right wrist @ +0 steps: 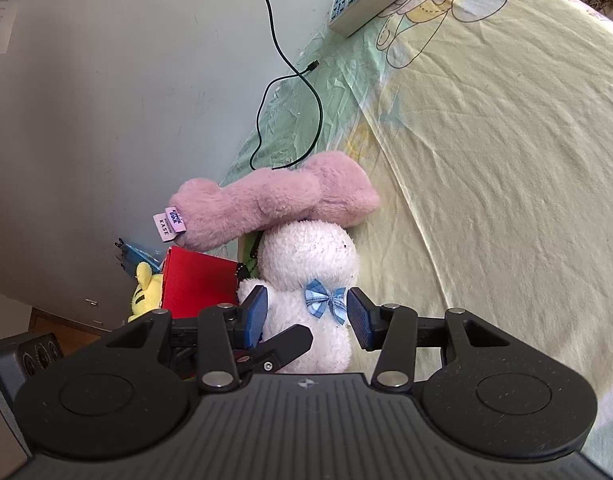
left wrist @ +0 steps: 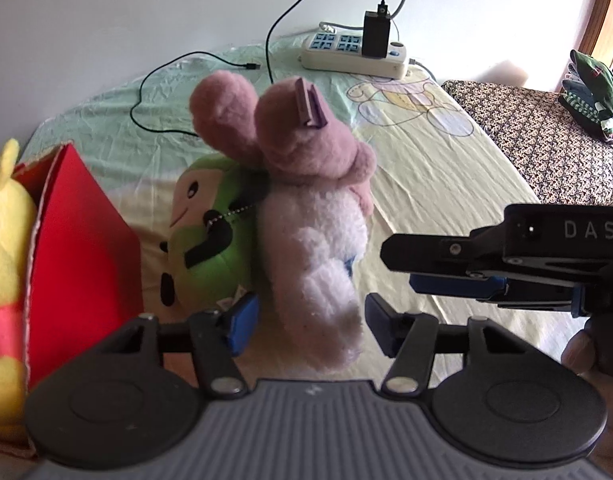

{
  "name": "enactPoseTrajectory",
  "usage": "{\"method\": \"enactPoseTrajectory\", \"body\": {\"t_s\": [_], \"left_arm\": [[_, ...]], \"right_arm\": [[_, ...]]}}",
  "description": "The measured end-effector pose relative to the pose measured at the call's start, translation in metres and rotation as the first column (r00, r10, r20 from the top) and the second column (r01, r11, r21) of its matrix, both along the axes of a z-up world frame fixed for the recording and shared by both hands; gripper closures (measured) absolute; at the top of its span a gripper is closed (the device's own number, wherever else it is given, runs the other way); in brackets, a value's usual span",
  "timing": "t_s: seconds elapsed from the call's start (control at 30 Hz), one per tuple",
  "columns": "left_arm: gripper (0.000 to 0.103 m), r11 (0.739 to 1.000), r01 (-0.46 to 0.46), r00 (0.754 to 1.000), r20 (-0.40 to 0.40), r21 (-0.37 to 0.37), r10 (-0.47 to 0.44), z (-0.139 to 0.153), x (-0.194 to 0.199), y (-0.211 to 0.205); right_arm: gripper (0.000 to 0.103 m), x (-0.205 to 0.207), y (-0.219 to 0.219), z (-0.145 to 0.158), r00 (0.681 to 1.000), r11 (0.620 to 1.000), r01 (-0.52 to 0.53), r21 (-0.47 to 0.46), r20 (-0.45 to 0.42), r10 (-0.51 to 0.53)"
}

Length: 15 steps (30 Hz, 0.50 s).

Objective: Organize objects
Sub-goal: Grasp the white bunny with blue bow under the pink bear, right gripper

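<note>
A plush bunny with pink ears and a white body stands upright on the bed, leaning on a green plush. My left gripper straddles the bunny's lower body; its blue pads sit close to both sides, with a thin gap at the left pad. In the right wrist view the bunny, wearing a blue bow, shows between the pads of my right gripper, which stands half open just short of it. The right gripper comes in from the right, beside the bunny. A red box holds a yellow plush.
A white power strip with a black charger and a loose black cable lies at the bed's far end by the wall. A patterned cover with folded clothes is at the right. The pale yellow sheet spreads to the right.
</note>
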<state>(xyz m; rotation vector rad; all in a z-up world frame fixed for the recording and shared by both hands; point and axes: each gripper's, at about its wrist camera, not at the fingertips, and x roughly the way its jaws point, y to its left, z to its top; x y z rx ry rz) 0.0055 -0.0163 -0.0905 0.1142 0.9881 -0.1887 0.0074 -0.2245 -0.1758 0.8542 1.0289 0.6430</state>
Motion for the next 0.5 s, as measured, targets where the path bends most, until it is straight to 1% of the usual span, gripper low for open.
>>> {"method": "enactPoseTrajectory", "body": {"t_s": [0.07, 0.27, 0.33, 0.37, 0.5], "left_arm": [[0.047, 1.000, -0.001, 1.000, -0.016, 0.007, 0.001, -0.006, 0.006, 0.000], [0.048, 1.000, 0.008, 0.999, -0.052, 0.003, -0.008, -0.017, 0.021, 0.001], [0.050, 1.000, 0.009, 0.998, -0.069, -0.002, -0.009, -0.022, 0.026, 0.001], [0.054, 1.000, 0.008, 0.997, -0.078, -0.006, -0.008, -0.025, 0.028, 0.002], [0.056, 1.000, -0.002, 0.995, -0.100, -0.026, 0.000, -0.031, 0.034, 0.007]], "right_arm": [[0.055, 0.005, 0.006, -0.003, 1.000, 1.000, -0.014, 0.002, -0.002, 0.014], [0.055, 0.016, 0.025, -0.015, 0.997, 0.998, -0.069, -0.009, -0.022, 0.069], [0.054, 0.019, 0.030, -0.019, 0.996, 0.997, -0.080, -0.008, -0.031, 0.080], [0.052, 0.021, 0.031, -0.021, 0.996, 0.996, -0.087, -0.004, -0.035, 0.086], [0.046, 0.024, 0.037, -0.024, 0.994, 0.994, -0.109, -0.009, -0.028, 0.109]]}}
